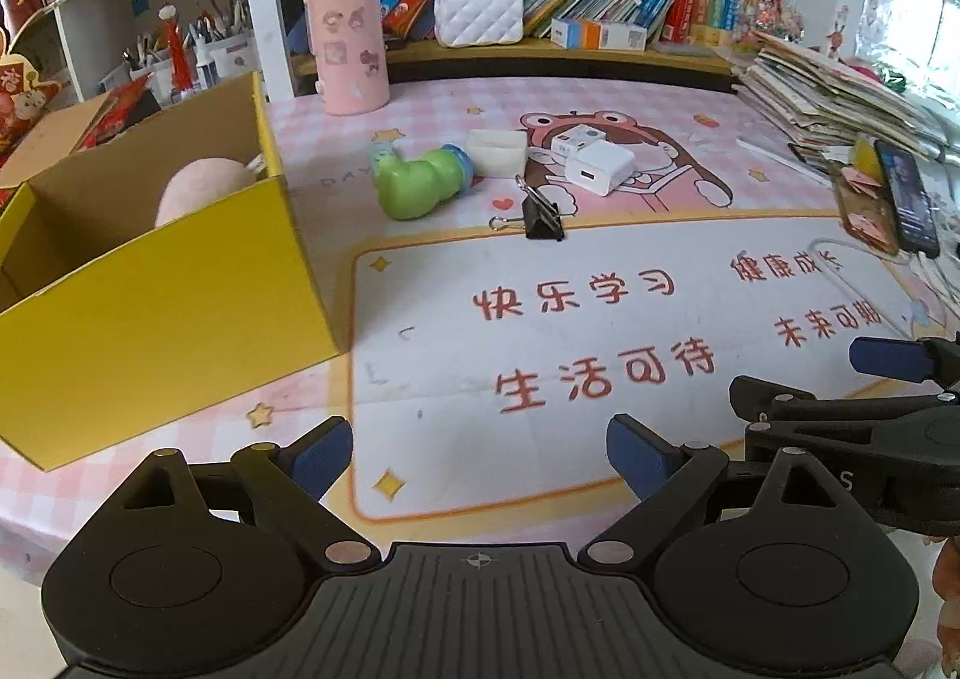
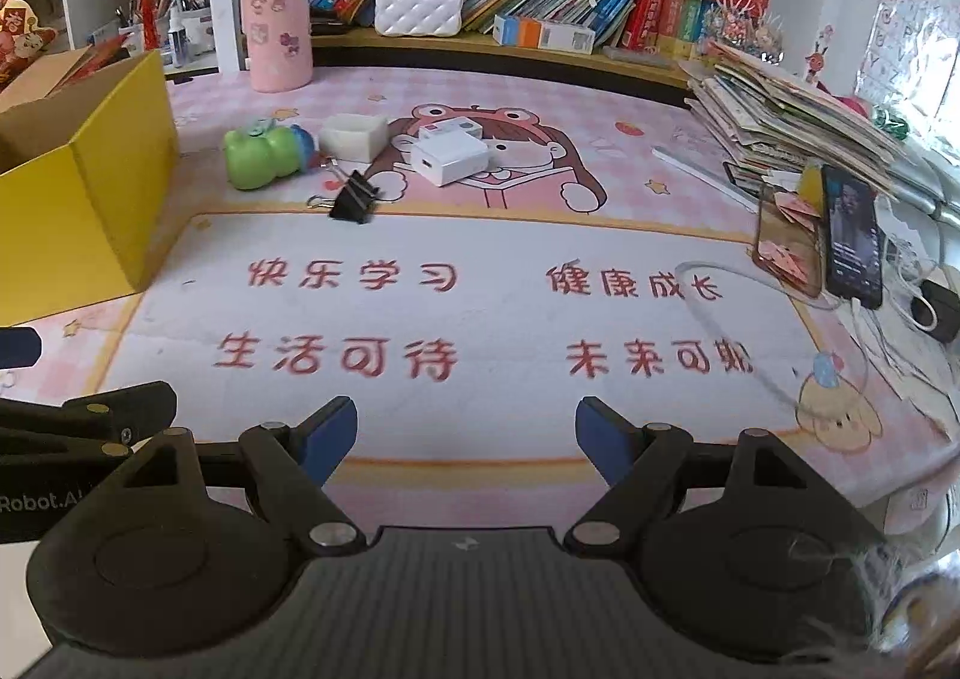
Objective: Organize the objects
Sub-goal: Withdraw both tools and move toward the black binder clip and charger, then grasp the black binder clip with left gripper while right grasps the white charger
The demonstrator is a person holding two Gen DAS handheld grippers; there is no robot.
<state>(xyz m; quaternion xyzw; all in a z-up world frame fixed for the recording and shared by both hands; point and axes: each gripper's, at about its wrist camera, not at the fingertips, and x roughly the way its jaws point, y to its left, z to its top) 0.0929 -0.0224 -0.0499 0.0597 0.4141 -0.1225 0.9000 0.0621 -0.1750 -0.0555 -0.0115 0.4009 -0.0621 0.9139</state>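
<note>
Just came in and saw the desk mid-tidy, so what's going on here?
Nothing is being handled right now. The left hand-held gripper and right hand-held gripper both hover open and empty over the desk mat. The binder clip, green toy and white charger lie loose, while the yellow box already holds something pink.

Yellow box (image 1: 150, 319): matt cardboard. Green toy (image 1: 414, 184): glossy plastic. Binder clip (image 1: 540, 217): black metal.

Near half of desk mat (image 2: 480, 313) bare, open run forward. Yellow box (image 1: 156, 307) walls off the left. Mid-desk cluster blocks straight ahead: binder clip (image 2: 354, 199), green toy (image 2: 261, 157), white charger (image 2: 450, 157), small white box (image 2: 354, 136). Phone (image 2: 852, 238), cables, paper stack (image 2: 798, 127) crowd the right.
</note>
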